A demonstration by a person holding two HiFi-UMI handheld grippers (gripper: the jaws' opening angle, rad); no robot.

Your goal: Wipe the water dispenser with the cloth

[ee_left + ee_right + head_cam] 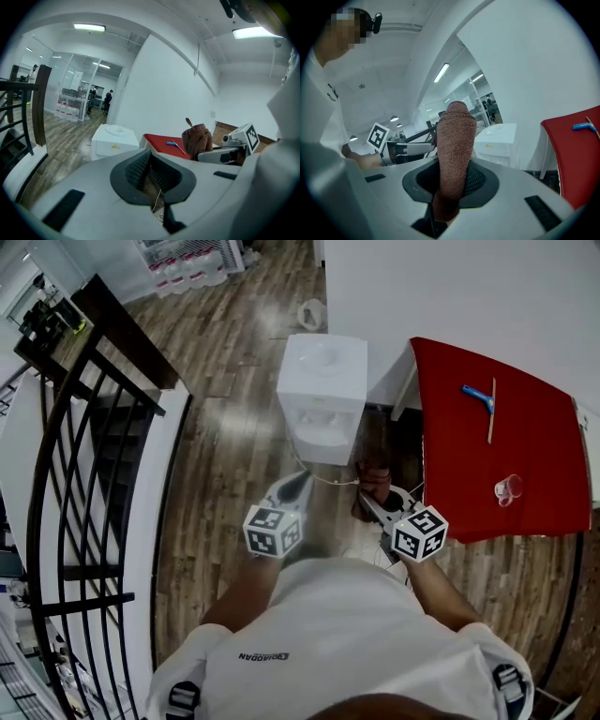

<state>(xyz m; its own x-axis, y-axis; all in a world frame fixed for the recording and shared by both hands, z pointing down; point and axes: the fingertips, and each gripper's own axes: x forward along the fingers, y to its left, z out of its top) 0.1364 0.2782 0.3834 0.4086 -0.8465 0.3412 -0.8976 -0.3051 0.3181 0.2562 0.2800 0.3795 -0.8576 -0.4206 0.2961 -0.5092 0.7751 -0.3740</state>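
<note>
- Wood-plank flooring (225,456) runs under the whole scene, with a white wall beyond the tongs and a black railing (84,474) well off to the left of the left tongs.
- The water dispenser (322,395), a white box with a round recess on top, stands on the floor against the wall. It is ahead of both tongs and touched by neither.
- The left tongs (298,486) point at the dispenser's lower front. In the left gripper view the left tongs (151,176) are drawn in to a narrow slit, with nothing between the ribbed pads (138,166).
- A thin white cable (328,479) lies on the floor just ahead of the left tongs.
- The right tongs (375,507) are clamped on the brown cloth (375,486). In the right gripper view the cloth (454,140) stands up out of the right tongs (454,180) as a tall bunched roll, with its lower end hanging below the pads.
- The cloth is held apart from the dispenser (499,140), below and to the right of its base in the head view.
- To the right of the right tongs is a surface covered in red (487,474).
- On that surface lie a blue-handled tool (478,397), a thin wooden stick (491,411) and a clear cup (507,489).
</note>
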